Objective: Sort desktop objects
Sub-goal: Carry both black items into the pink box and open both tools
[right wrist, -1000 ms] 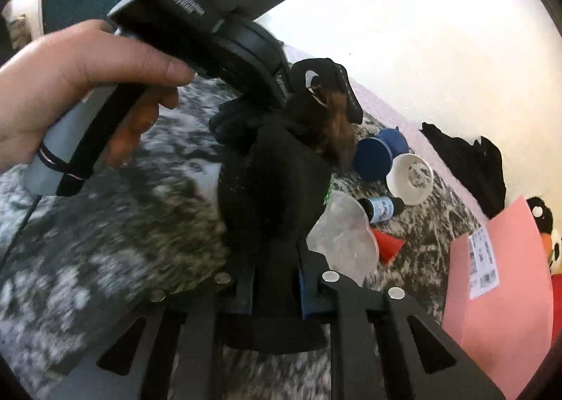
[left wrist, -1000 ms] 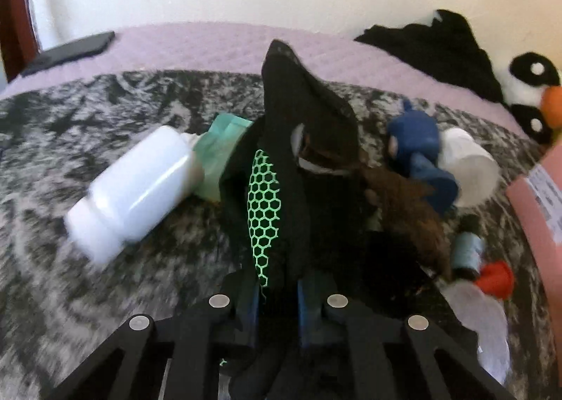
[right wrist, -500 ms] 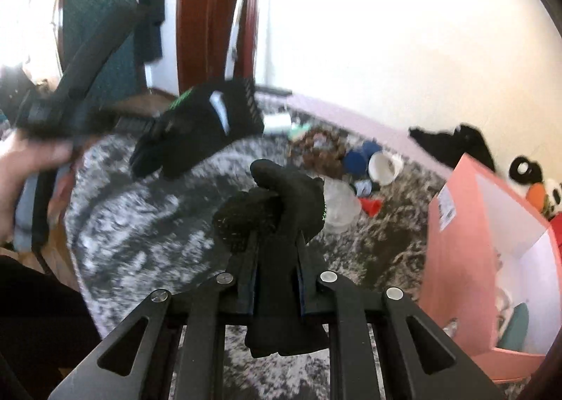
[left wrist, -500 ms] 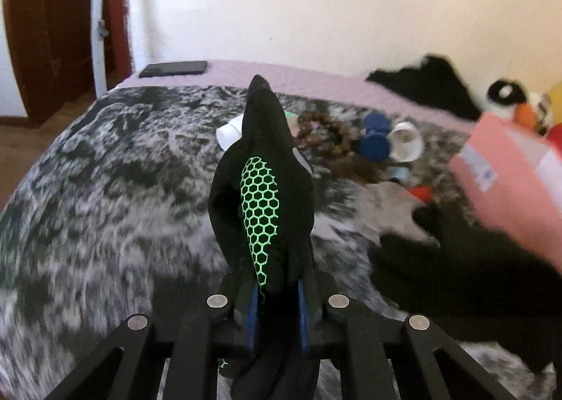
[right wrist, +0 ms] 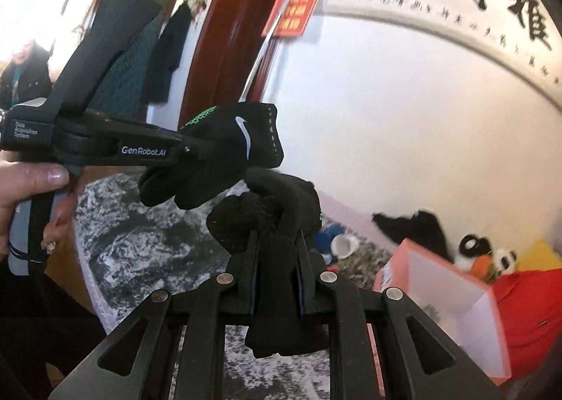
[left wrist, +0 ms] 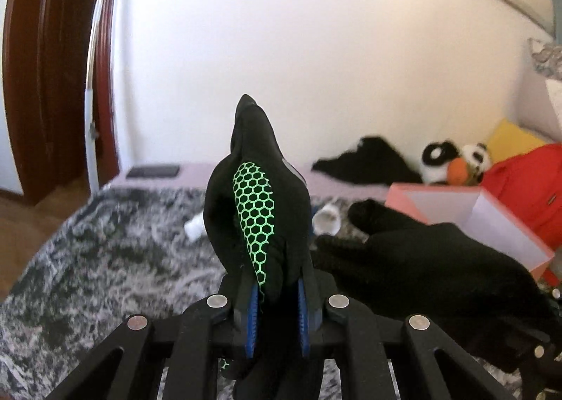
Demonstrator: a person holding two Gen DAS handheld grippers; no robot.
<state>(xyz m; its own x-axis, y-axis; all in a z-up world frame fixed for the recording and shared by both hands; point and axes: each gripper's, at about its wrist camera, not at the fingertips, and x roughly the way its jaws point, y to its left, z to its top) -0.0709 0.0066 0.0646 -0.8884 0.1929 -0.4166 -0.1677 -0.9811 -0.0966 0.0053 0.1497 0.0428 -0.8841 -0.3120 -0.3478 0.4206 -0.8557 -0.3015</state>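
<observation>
Above the blanket [left wrist: 105, 242], each gripper [left wrist: 275, 298] [right wrist: 277, 280] clamps one black glove [left wrist: 260, 210] [right wrist: 277, 220].

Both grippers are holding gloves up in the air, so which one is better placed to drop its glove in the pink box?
Right, probably. The right hand-held gripper holds the plain black glove nearer the open pink box; the left hand-held gripper, with the green-mesh glove, sits farther left.
</observation>
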